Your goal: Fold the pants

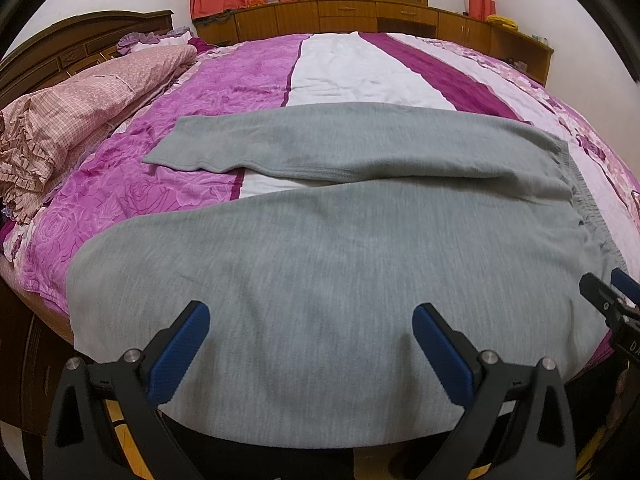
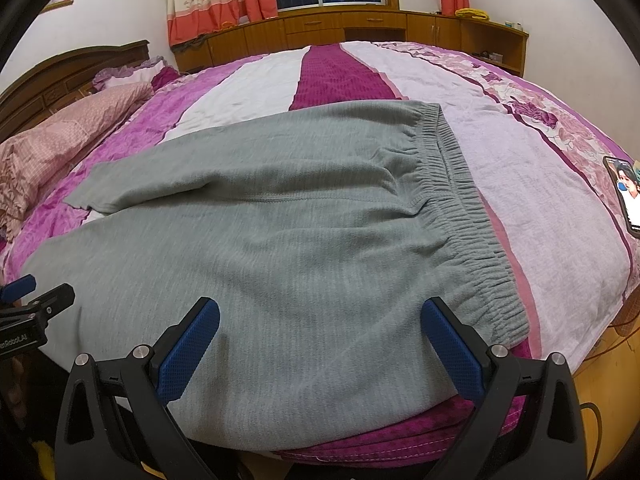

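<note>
Grey pants (image 1: 320, 248) lie spread flat on the bed, legs pointing left, the elastic waistband (image 2: 468, 216) at the right. The near leg hangs a little over the bed's front edge. My left gripper (image 1: 310, 320) is open and empty, hovering over the near leg. My right gripper (image 2: 320, 316) is open and empty over the hip part near the waistband (image 1: 592, 204). Each gripper shows at the edge of the other's view: the right one (image 1: 608, 292), the left one (image 2: 36, 292).
The bed has a purple, white and magenta striped cover (image 1: 340, 68). Pink pillows (image 1: 72, 120) and a dark wooden headboard (image 1: 80, 40) are at the left. A phone (image 2: 626, 196) with a lit screen lies on the bed at the right. Wooden cabinets (image 2: 340, 28) stand behind.
</note>
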Demonstrator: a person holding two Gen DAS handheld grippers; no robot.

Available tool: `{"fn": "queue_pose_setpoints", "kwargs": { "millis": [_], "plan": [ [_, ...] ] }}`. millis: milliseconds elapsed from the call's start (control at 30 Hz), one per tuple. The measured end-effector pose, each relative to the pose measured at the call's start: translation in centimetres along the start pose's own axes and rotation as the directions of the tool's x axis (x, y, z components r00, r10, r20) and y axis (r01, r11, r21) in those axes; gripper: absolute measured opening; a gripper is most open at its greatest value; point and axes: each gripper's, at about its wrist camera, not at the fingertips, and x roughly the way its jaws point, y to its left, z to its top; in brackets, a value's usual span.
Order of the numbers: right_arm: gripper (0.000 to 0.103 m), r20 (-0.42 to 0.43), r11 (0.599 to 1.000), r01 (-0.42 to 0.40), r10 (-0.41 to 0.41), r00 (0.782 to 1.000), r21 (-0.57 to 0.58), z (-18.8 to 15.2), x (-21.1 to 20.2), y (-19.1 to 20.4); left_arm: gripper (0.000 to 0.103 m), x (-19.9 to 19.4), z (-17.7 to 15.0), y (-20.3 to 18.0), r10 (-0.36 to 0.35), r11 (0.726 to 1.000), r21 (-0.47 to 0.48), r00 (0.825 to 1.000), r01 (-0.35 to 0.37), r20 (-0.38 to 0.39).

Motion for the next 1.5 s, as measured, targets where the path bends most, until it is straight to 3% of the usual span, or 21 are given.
{"fn": "queue_pose_setpoints", "kwargs": {
  "millis": [800, 1067, 1500],
  "plan": [
    [0.098, -0.015, 1.000, -0.014, 0.014, 1.000, -0.003, 0.1, 0.0, 0.5, 0.103, 0.4, 0.3, 0.0, 0.002, 1.000, 0.014, 1.000, -0.002, -0.013],
    [0.098, -0.032, 1.000, -0.013, 0.013, 0.999, -0.021, 1.6, 0.2, 0.7, 0.103, 0.0, 2.2, 0.1, 0.005, 0.999, 0.045, 1.000, -0.004, -0.018],
    [0.098, 0.022, 0.993, 0.041, -0.039, 0.999, -0.111, 7.0, 0.0, 0.2, 0.103, 0.8, 7.6, -0.7, -0.022, 0.996, 0.089, 0.999, 0.024, -0.025]
  ]
}}
